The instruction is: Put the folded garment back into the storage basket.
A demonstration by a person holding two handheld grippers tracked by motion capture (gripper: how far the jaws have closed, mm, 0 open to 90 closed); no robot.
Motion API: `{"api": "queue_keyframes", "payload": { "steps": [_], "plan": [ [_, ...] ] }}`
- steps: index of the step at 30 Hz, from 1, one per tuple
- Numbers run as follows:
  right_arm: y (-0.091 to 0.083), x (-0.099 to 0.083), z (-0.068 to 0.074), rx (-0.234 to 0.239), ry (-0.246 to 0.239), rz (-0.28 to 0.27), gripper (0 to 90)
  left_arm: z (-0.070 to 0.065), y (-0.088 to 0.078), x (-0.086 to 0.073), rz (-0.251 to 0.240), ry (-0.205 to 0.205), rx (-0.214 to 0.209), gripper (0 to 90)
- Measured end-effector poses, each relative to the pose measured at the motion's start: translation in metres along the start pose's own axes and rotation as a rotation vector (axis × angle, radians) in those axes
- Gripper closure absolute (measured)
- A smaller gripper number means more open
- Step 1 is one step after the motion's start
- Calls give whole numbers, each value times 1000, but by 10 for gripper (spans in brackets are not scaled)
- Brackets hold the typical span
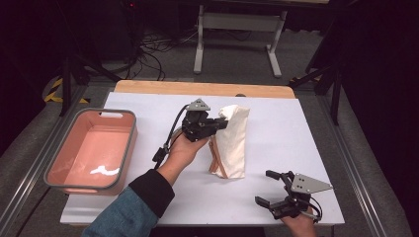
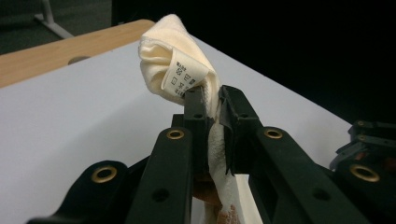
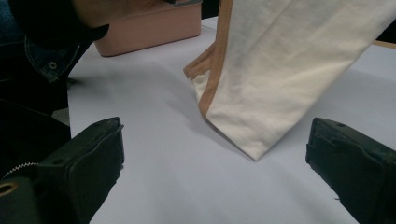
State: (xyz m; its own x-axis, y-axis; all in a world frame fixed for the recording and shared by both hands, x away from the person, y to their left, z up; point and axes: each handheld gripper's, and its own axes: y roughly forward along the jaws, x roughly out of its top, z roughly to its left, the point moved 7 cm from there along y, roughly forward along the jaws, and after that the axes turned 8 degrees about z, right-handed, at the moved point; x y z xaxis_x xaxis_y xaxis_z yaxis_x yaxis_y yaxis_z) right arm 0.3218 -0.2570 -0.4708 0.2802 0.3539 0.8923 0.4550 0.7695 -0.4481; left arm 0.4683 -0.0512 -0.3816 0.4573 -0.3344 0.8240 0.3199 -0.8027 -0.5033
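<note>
The left gripper is clamped on the bunched top of a cream cloth, which is held above the middle of the white table with its lower corner touching the surface. A printed label is seen beside the jaws. The right gripper is held with jaws wide apart, near the table's front edge. A pink bin is placed at the left.

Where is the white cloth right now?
In the high view, the cream cloth hangs mid-table from the left claw, right of the pink bin.
</note>
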Motion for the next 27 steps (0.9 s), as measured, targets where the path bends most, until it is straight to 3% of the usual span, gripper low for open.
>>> {"api": "queue_keyframes", "payload": {
  "steps": [13, 19, 27],
  "plan": [
    [-1, 0, -2, -6, 7, -6, 48, -16, -32, 13, -64, 41, -8, 820],
    [-2, 0, -1, -7, 9, -7, 48, -26, -50, 19, -77, 79, -14, 821],
    [-2, 0, -1, -8, 9, -6, 48, -30, -73, 23, -98, 95, -17, 820]
  ]
}}
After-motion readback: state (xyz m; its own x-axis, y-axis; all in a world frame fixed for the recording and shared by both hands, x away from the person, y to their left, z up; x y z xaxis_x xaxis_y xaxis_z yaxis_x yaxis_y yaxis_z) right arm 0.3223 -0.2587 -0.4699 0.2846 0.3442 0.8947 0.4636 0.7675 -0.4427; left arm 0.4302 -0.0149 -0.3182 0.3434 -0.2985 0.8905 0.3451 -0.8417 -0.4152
